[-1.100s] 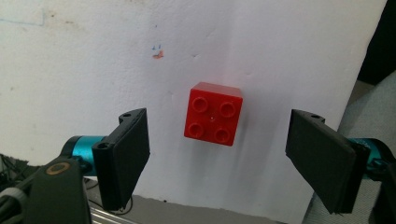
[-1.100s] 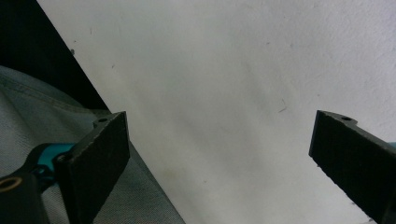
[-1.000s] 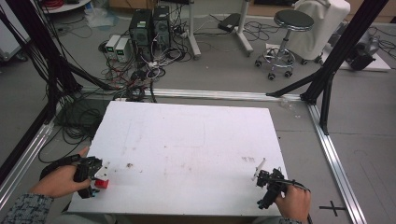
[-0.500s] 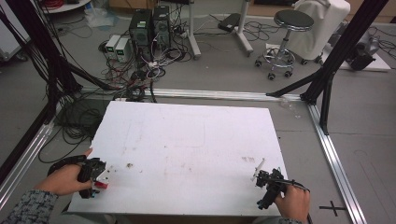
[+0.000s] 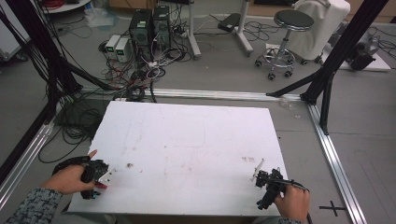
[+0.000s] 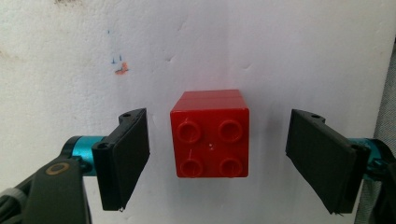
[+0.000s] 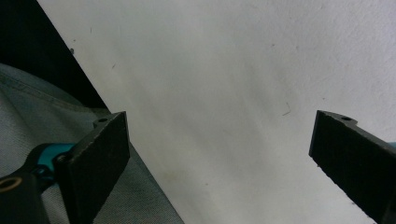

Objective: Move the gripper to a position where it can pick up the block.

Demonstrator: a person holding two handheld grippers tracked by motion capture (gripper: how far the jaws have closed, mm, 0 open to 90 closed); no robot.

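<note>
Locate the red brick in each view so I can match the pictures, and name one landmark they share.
High view: the red brick is a small red spot at the table's near left edge, under the left gripper.
Left gripper view: the brick is at centre, studs up, between the open jaws, touching neither.
Right gripper view: not in it.
Shared landmark: the white table, which is also the surface in both gripper views.

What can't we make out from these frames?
- Red brick, left gripper view: underside hidden against the table; whether it is one piece or two stacked is unclear.
- Red brick, high view: barely a red speck, mostly covered by the left gripper.
- Right gripper, high view: too small to read its jaws.
- Right gripper view: the right jaw is cut off by the frame edge; the dark area beyond the table edge is unreadable.
</note>
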